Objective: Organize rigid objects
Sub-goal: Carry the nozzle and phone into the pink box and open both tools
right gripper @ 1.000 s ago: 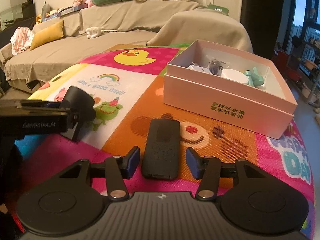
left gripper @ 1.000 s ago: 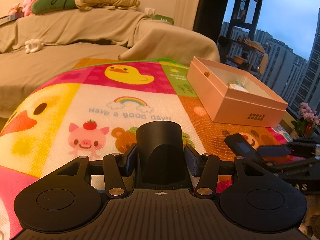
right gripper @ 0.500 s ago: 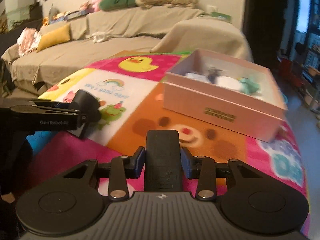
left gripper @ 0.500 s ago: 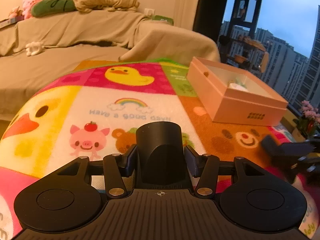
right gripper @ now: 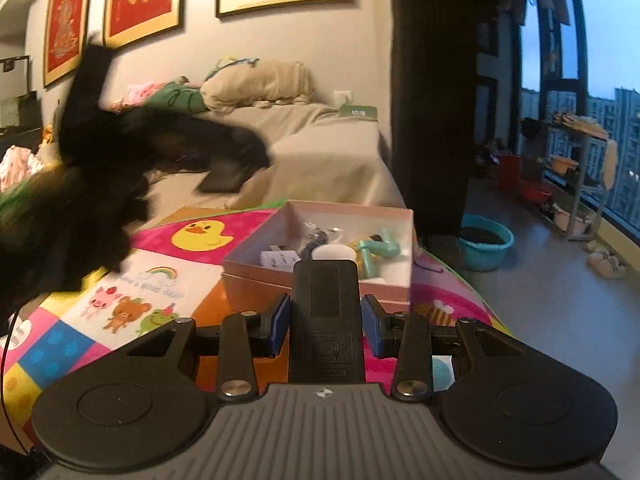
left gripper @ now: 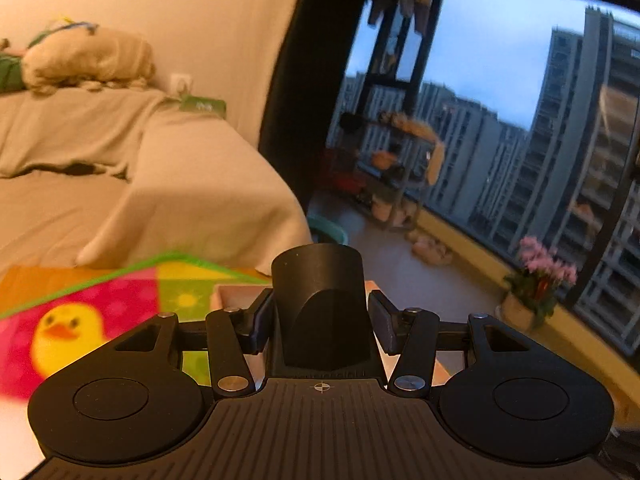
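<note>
My left gripper (left gripper: 319, 320) is shut on a black hood-shaped piece (left gripper: 318, 300) and holds it up in the air; a corner of the pink box (left gripper: 226, 292) shows just behind it. My right gripper (right gripper: 325, 324) is shut on a flat black remote-like device (right gripper: 325, 304), lifted above the colourful play mat (right gripper: 160, 276). Ahead of it stands the open pink box (right gripper: 316, 284) with several small items inside, among them a white disc and a mint-green piece. In the right wrist view the left gripper (right gripper: 120, 152) is a dark blur high at the left.
A cloth-covered sofa (right gripper: 320, 148) runs behind the mat. A teal basin (right gripper: 486, 242), slippers (right gripper: 604, 264) and a shelf rack (right gripper: 576, 168) are on the floor by the window. A potted pink flower (left gripper: 538, 280) sits on the sill.
The right gripper closed on the black device and lifted it off the mat toward the box. The left gripper rose and swung right with the black piece, so its view now faces the window.
</note>
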Demonstrator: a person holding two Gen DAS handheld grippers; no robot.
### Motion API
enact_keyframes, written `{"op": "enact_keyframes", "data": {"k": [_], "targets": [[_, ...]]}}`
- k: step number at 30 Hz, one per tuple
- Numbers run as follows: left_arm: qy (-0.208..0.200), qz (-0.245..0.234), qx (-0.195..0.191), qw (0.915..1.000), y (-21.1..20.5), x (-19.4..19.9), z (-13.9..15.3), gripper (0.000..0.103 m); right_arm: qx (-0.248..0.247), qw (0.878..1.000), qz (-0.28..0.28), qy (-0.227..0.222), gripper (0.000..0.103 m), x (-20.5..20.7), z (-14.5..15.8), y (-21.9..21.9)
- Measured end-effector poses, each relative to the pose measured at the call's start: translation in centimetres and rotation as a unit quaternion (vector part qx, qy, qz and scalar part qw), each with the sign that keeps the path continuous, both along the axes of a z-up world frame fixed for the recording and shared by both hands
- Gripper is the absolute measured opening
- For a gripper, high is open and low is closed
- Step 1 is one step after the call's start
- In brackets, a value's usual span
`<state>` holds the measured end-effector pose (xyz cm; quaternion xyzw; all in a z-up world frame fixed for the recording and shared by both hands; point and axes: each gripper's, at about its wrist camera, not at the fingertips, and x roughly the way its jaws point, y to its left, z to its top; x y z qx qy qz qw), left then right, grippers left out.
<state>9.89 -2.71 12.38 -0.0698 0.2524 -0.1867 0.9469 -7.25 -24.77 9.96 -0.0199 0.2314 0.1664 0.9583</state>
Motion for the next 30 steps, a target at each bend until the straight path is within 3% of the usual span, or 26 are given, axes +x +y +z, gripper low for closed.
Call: {"op": "enact_keyframes", "data": {"k": [3,9,12,16,20,23,26,27,29,30], "targets": [[0.09,-0.03,0.037,0.9948,-1.9,4.3,-2.3,0.054,-0.003,1.0,-0.002,0.011,0.038,0.4,-0.6,-0.3],[0.012,0.024,0.006,0.9996,0.2,1.4,-2.2,0.052,-0.014,0.999,-0.02,0.03,0.038,0.8,-2.0,-1.1],[-0.002,0.019,0.011,0.9998,1.6,-1.9,-2.3,0.052,-0.009,0.999,-0.029,0.038,0.038,1.5,-2.2,-1.2],[0.003,0.013,0.036,0.9993,3.3,-6.4,-3.9,0.052,0.0,0.999,-0.025,0.024,0.038,2.7,-1.1,-1.0],[0.036,0.028,0.03,0.9985,4.7,-8.6,-5.7,0.052,-0.002,0.999,-0.038,-0.025,0.039,7.6,2.6,0.6],[0.056,0.045,0.071,0.9949,5.6,-9.8,-7.2,0.052,-0.027,0.998,-0.056,-0.017,0.061,12.2,3.4,2.0],[0.069,0.062,0.111,0.9895,6.7,-10.9,-8.6,0.052,-0.02,0.997,-0.066,0.017,0.065,13.0,2.3,2.1],[0.082,0.065,0.111,0.9882,7.0,-11.0,-9.3,0.052,-0.011,0.997,-0.064,0.028,0.072,12.5,1.5,2.0],[0.099,0.067,0.104,0.9873,7.2,-11.0,-10.4,0.054,0.001,0.996,-0.071,0.05,0.075,11.1,-0.4,1.9],[0.084,0.07,0.111,0.9879,6.8,-11.3,-10.5,0.055,0.002,0.996,-0.073,0.059,0.076,10.3,-1.5,2.0]]}}
